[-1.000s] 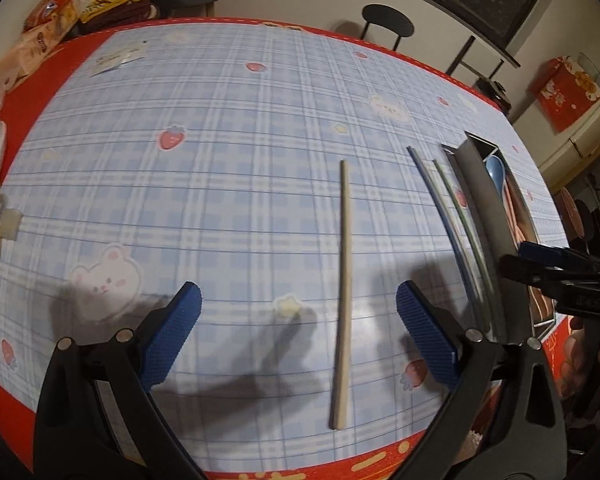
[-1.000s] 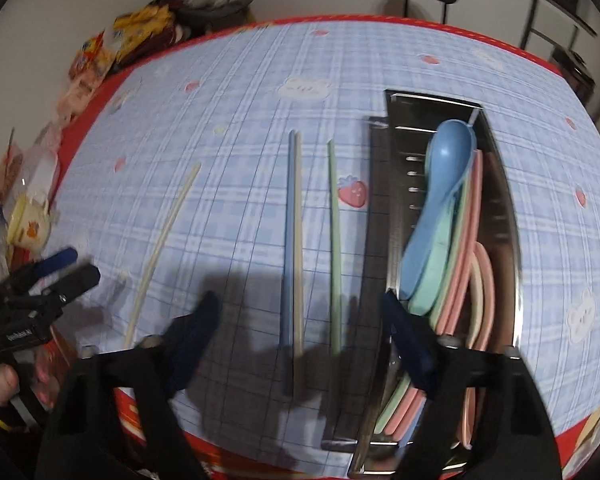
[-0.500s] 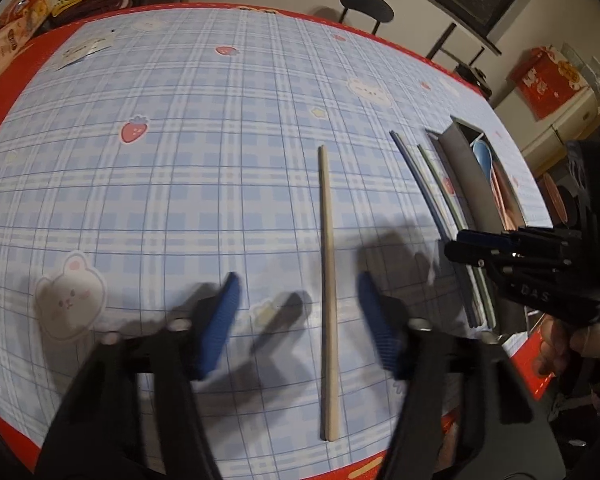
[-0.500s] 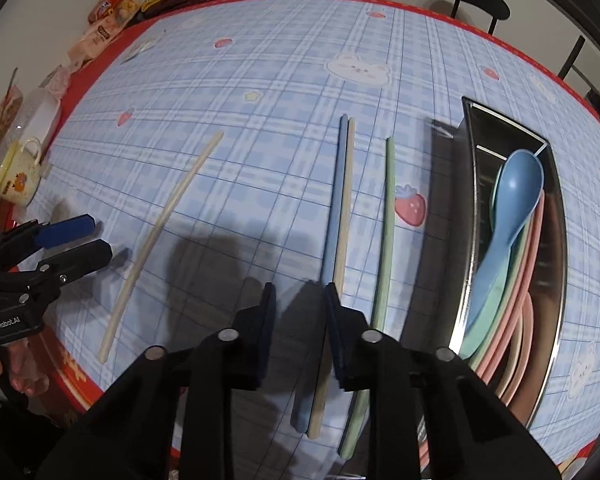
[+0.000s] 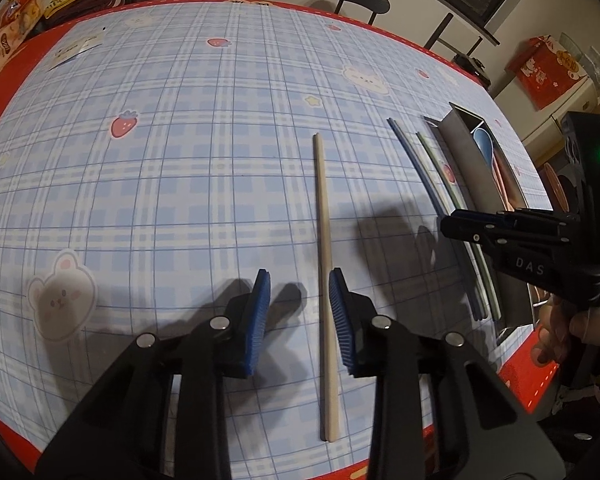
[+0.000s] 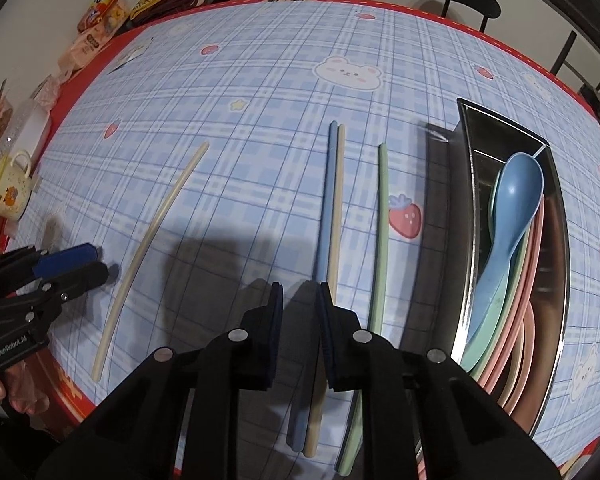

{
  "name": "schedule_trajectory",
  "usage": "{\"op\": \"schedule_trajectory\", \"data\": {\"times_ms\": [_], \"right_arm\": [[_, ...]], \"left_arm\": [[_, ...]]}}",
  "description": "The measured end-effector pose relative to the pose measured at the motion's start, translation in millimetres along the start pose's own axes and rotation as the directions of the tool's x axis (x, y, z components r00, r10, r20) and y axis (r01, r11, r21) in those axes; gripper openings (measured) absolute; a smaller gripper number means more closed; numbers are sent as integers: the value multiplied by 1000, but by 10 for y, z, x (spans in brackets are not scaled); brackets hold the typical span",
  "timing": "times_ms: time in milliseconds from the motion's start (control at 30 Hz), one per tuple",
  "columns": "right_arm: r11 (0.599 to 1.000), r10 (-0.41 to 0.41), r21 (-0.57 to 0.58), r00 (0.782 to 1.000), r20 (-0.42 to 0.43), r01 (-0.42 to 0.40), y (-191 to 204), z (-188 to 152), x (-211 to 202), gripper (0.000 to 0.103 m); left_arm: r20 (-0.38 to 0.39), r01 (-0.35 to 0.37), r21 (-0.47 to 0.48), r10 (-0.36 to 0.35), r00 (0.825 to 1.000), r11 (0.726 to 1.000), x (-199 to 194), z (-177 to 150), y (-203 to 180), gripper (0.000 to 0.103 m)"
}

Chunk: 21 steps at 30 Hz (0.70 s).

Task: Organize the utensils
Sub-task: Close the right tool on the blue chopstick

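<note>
Cream-coloured and slim, a single chopstick (image 5: 325, 280) is lying on the plaid-covered table (image 5: 180, 160), and the left claw (image 5: 299, 312) is bracketing it: the jaws have just been closing, and the chopstick is sitting between the blue pads, close to the right-hand pad (image 5: 342, 320), with a visible gap on the other side, so nothing is gripped yet. The right claw (image 6: 300, 328) is hanging over the near ends of a blue chopstick (image 6: 325, 216) and a second cream chopstick (image 6: 335, 216), which are lying side by side and touching; its jaws have also just been closing and are standing narrow, with a small gap and no stick clearly pinched (whether the right-hand pad is brushing the pair cannot be told). A green chopstick (image 6: 382, 232) is lying just beside them, and a metal tray (image 6: 556, 240) further right is already holding a blue spoon (image 6: 512, 208) and other pastel utensils. The step in hand appears to be picking up the loose chopsticks; the next move is likely calling for each claw to finish closing squarely on its stick before lifting toward the tray.
</note>
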State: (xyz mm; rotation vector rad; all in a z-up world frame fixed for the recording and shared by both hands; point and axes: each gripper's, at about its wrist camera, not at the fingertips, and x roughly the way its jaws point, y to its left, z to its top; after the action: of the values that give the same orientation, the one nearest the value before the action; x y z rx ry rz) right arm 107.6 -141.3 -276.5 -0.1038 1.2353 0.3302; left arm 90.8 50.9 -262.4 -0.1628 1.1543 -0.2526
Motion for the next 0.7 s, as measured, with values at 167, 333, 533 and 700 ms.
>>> {"op": "schedule_trajectory", "data": {"times_ms": [167,333,533,700], "right_arm": [[1000,-9,12,1000,-3,9,-22,-11,39,18],[1000,-4,17,1000,-7,4,-22,-18,54,18],[999,6,-51,1000,-24,-7,159,-108,36,7],[995,-26,-95,1000,-8,26,291,-183,25,7]], "left_arm": [[0,0,-1,0,1000,1000,-8,-4,12,32],[-2,3,-1,-3,1000,1000,-11,-24,16,32],[-8,18,12,-18,1000,1000,-7,-33,-7,27],[-24,24,34,-23,999,999,34,-44,-66,23]]}}
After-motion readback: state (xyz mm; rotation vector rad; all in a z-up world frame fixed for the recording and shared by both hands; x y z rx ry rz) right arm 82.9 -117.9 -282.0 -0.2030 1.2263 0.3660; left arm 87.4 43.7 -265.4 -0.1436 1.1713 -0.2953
